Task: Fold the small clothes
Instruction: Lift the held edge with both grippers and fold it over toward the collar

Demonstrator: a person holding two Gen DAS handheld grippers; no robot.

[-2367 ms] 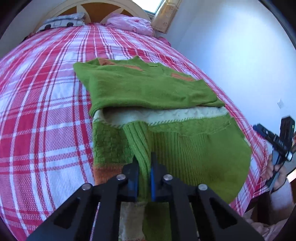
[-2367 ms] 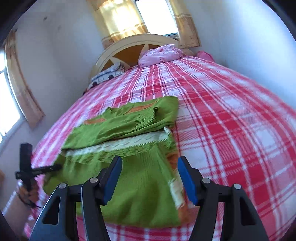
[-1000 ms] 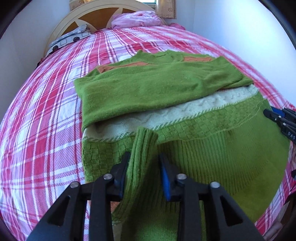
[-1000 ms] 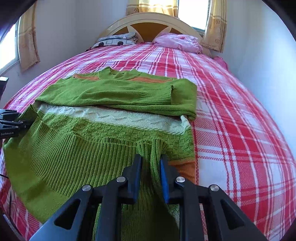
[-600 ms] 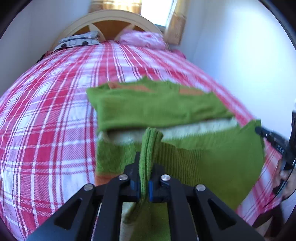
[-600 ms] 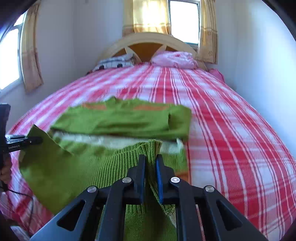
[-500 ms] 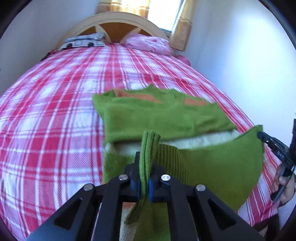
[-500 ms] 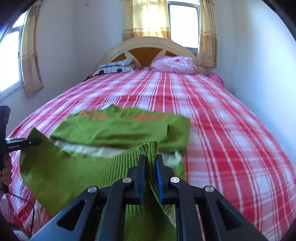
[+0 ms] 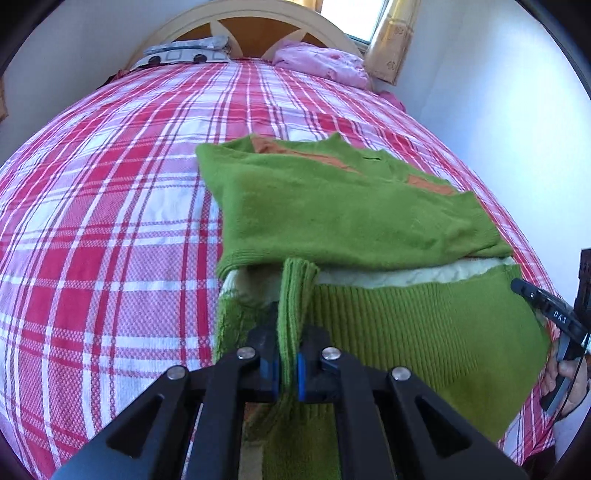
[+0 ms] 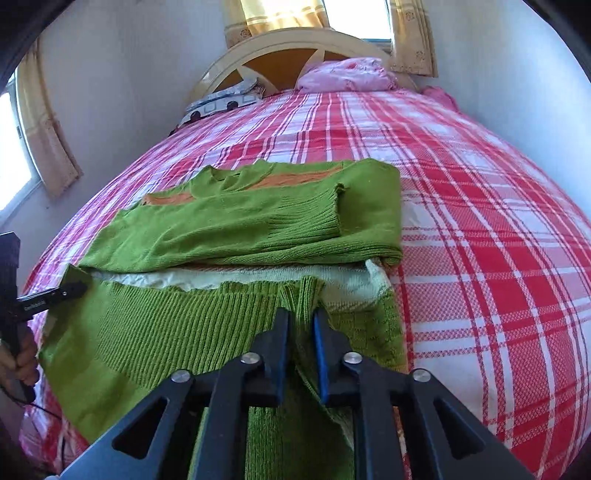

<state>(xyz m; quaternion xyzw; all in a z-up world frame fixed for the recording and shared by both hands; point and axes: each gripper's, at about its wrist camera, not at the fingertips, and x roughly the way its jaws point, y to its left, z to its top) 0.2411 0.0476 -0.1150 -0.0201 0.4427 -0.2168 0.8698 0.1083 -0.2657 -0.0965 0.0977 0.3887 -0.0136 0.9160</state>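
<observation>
Bright daylight from the window (image 10: pixel 373 18) ahead of my grippers glares white, pics sharp w/ no blur, fisheye bends the bed (image 10: pixel 480 229) edges, dark vignette at corners, soft shadows.

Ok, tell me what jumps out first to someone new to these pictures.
A bright green sweater lies partly folded on the red plaid bedspread, sleeves laid across its chest. The left claw pinches the ribbed hem and lifts it; the right claw has just been opening around the hem's other corner.
</observation>
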